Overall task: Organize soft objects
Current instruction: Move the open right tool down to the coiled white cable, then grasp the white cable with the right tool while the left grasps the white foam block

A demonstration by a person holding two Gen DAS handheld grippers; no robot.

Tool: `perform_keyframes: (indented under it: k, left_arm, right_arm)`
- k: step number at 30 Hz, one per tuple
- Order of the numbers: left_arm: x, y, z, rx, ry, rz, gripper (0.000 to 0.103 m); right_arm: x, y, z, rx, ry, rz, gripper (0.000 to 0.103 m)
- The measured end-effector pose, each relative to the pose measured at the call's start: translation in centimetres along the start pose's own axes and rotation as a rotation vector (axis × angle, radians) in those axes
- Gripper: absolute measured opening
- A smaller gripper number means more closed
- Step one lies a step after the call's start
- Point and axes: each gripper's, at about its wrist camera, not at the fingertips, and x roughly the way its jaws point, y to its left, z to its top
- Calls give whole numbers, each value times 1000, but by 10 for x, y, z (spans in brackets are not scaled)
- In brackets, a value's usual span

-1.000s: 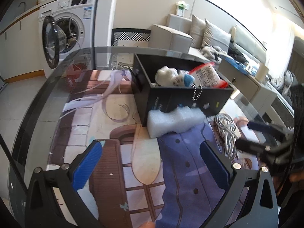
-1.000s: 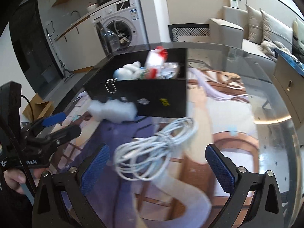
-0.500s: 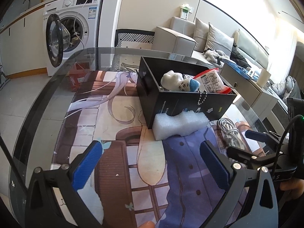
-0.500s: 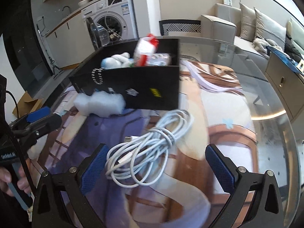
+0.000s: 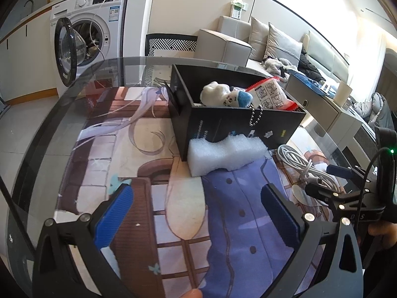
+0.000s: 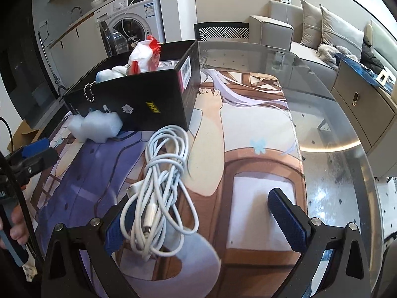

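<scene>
Cable [image 6: 161,181] is seen coiled loosely on the worktop mat [image 6: 248,129], its near loops lying over the left finger of the right tool [image 6: 206,219], whose jaws are spread wide and hold nothing. The tool appears to be lined up so that the bundle can be taken in one pinch; that is a judgement, as no grip is made yet. The left tool [image 5: 198,217] is also held wide open and empty above the mat, pointed at the foam [image 5: 224,155], which lies touching the near wall of the black box [image 5: 238,126]. The foam is probably the left tool's target.

Inside the box a plush [image 5: 224,94] and a red-and-white packet [image 5: 270,93] are already stowed, with a bead chain [image 5: 255,116] hung over the near wall. The box is likely the collecting place, so foam and cable are judged the items left outside.

The worktop [image 6: 330,134] is a round glass top, glossy and reflective, partly covered by the printed mat. Behind it, a washer [image 5: 82,34] with its door open is seen at far left, and a grey sofa [image 5: 260,39] with cushions at far right.
</scene>
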Motion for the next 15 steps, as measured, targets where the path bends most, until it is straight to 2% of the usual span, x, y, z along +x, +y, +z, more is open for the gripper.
perform_keyframes:
  k: [8,15]
  left_arm:
    - [15,-11,10,-17,17,-5,103]
    - [41,-27,24,-27,51,25,103]
  right_arm:
    - [8,6,4,-79,19,-16,102]
    - [7,6,2,-79,20,-11,102]
